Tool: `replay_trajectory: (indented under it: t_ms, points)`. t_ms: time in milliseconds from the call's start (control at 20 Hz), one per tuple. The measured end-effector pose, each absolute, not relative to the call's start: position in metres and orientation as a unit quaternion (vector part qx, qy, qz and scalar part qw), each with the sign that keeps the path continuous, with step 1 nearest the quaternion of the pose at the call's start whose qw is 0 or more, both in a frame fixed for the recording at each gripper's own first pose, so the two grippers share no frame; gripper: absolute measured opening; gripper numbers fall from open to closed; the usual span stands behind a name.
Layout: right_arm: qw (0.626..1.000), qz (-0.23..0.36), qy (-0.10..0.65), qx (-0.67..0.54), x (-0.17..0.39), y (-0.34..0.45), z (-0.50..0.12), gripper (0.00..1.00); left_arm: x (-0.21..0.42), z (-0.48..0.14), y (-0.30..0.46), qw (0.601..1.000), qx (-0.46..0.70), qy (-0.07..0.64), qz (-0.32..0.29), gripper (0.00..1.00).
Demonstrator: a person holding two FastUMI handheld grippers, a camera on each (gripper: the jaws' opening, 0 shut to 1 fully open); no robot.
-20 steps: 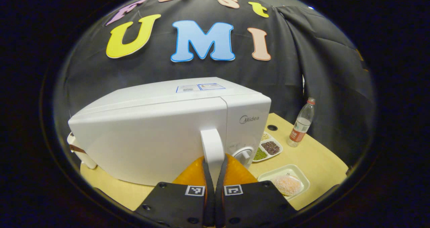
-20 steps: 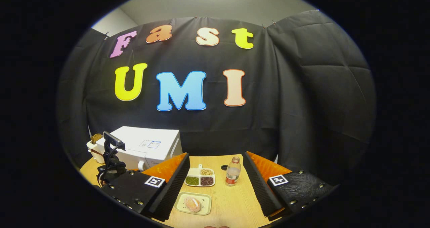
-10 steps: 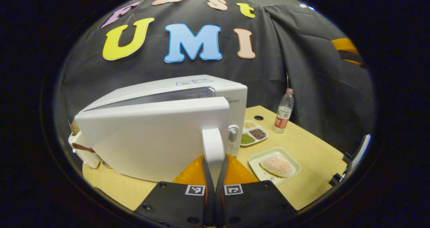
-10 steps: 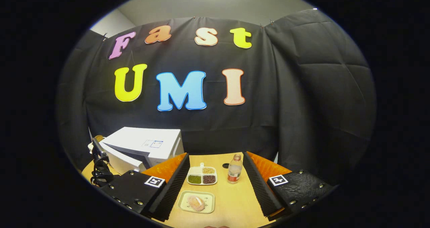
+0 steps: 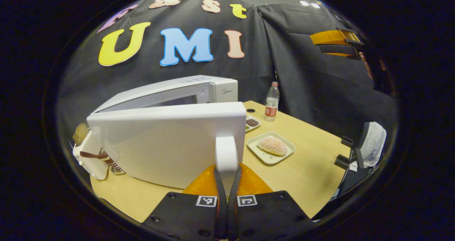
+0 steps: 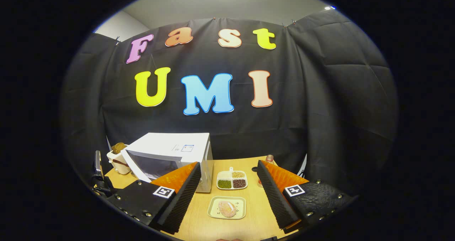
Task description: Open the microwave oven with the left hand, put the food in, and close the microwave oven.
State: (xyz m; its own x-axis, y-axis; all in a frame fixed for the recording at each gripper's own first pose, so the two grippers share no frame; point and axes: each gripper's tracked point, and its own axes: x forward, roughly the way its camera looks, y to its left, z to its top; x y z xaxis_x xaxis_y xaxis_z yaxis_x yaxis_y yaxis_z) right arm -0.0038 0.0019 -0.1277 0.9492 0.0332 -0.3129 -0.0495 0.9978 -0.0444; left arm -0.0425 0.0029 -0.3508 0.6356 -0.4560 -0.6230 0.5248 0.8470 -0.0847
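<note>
The white microwave (image 5: pixel 217 88) stands on the wooden table (image 5: pixel 312 162) with its door (image 5: pixel 163 138) swung partly open. My left gripper (image 5: pixel 226 168) is shut on the door's upright white handle (image 5: pixel 226 150). The food, a pinkish bun (image 5: pixel 272 145), lies on a pale plate (image 5: pixel 265 157) to the right of the door. In the right gripper view the microwave (image 6: pixel 174 148) shows its dark cavity, and the bun (image 6: pixel 227 208) lies on its plate (image 6: pixel 214 213) below and between the fingers. My right gripper (image 6: pixel 228 164) is open, holds nothing and hovers high above the table's front.
A sectioned dish of beans (image 6: pixel 233 180) sits beside the microwave. A water bottle (image 5: pixel 272 101) stands near the back wall. A white toaster (image 5: pixel 85 152) stands left of the microwave. A chair (image 5: pixel 366 152) is past the table's right edge.
The microwave door has swung from closed to partly open, pulled by my left gripper on the handle. The right gripper view has shifted slightly; the plate now sits centred between its fingers.
</note>
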Motion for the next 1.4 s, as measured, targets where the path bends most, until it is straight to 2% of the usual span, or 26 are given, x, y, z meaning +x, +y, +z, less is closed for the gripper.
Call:
replay_trajectory:
  t_ms: [450, 850, 1050, 1200, 1400]
  points:
    - [0.984, 0.034, 0.176, -0.015, -0.037, 0.046, -0.144, 0.97, -0.12, -0.336, 0.088, 0.877, 0.071, 0.352, -0.321, 0.07]
    - [0.975, 0.058, 0.214, 0.007, -0.045, 0.064, -0.189, 0.97, -0.153, -0.332, 0.157, 0.861, 0.077, 0.371, -0.338, 0.07]
    - [0.968, 0.038, 0.243, 0.052, -0.036, 0.044, -0.22, 0.97, -0.165, -0.328, 0.194, 0.852, 0.088, 0.384, -0.344, 0.07]
    - [0.966, 0.015, 0.254, 0.05, -0.033, 0.028, -0.233, 0.98, -0.168, -0.327, 0.22, 0.851, 0.089, 0.392, -0.339, 0.07]
    - [0.964, 0.012, 0.263, 0.038, -0.028, 0.025, -0.241, 0.98, -0.176, -0.326, 0.25, 0.854, 0.084, 0.398, -0.325, 0.07]
